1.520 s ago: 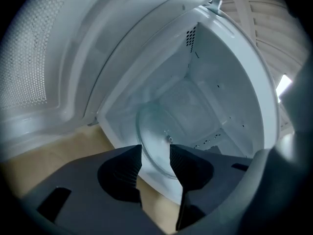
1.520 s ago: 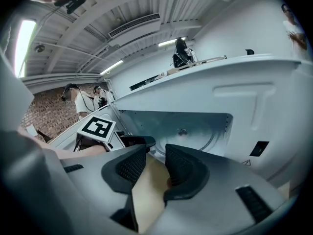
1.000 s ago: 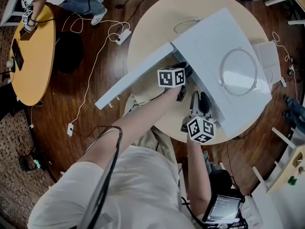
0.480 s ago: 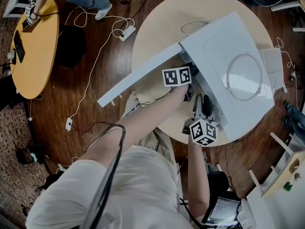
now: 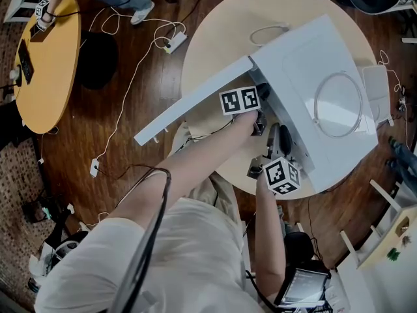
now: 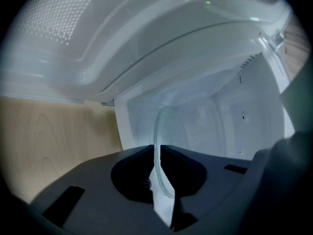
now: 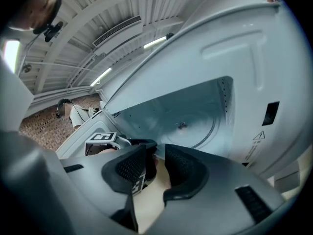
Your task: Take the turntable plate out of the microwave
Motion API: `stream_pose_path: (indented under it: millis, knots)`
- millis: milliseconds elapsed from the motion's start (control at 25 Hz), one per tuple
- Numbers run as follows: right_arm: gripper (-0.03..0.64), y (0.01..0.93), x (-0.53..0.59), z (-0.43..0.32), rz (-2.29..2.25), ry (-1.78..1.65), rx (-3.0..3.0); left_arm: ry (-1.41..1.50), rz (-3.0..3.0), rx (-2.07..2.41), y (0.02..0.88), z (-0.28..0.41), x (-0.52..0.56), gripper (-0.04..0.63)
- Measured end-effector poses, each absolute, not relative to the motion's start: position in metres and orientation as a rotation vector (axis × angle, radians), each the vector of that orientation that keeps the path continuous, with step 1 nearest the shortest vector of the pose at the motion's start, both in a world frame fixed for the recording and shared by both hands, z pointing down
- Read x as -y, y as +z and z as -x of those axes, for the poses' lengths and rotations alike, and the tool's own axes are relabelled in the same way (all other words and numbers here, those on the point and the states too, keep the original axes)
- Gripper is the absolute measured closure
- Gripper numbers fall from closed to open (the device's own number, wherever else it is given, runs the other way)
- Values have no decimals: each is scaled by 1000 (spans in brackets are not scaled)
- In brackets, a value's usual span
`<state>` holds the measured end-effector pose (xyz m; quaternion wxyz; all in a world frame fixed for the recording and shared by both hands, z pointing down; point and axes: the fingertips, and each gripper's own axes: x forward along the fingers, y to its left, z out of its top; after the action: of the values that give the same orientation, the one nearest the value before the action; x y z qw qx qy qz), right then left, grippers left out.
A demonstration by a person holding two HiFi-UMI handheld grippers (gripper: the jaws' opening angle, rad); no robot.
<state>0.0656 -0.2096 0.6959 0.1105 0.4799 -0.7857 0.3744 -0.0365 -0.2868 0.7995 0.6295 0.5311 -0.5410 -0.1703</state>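
Two grippers: both at the mouth of the open microwave (image 5: 306, 64), side by side, R one just right of L one.
L gripper (image 6: 157, 153): jaws had just been closing. They pinched the rim of the turntable plate (image 6: 164, 131), pads nearly together w/ the glass between them.
Plate: clear glass, seen edge-on in L gripper view. It ran fwd from the L jaws into the cavity (image 6: 210, 116).
R gripper (image 7: 159, 160): jaws spread a little, pads pressing on nothing. The gap showed pale table surface and part of L gripper beyond.
Cavity floor: straight ahead of R gripper, white, w/ a ring track and a small hub (image 7: 182, 125) at centre.
Door (image 5: 189, 106): swung open, on the left of L gripper.
Marker cube (image 7: 100, 137): L gripper's own, just left of the R jaws in R gripper view.
Table (image 5: 215, 44): round, pale wood, under the microwave and below both grippers.
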Motion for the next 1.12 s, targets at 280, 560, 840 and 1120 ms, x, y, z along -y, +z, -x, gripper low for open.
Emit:
stream_pose_path:
  millis: [280,560,840,1120]
  knots:
    - [497,709,220,-73,-1606,1420,2261,-464,-1186,1180,802,38,285,558]
    - [497,740,229,-84,-1765,1866,2125,-529,-1159,1098,801,38,283,563]
    - [494,770,244,-92,-1820,2233,1995,-538,-1097,1028,799,33,274,563]
    - [479,782,245,-81,-1784,2312,1962,-523,-1177,1045,793,42,278,565]
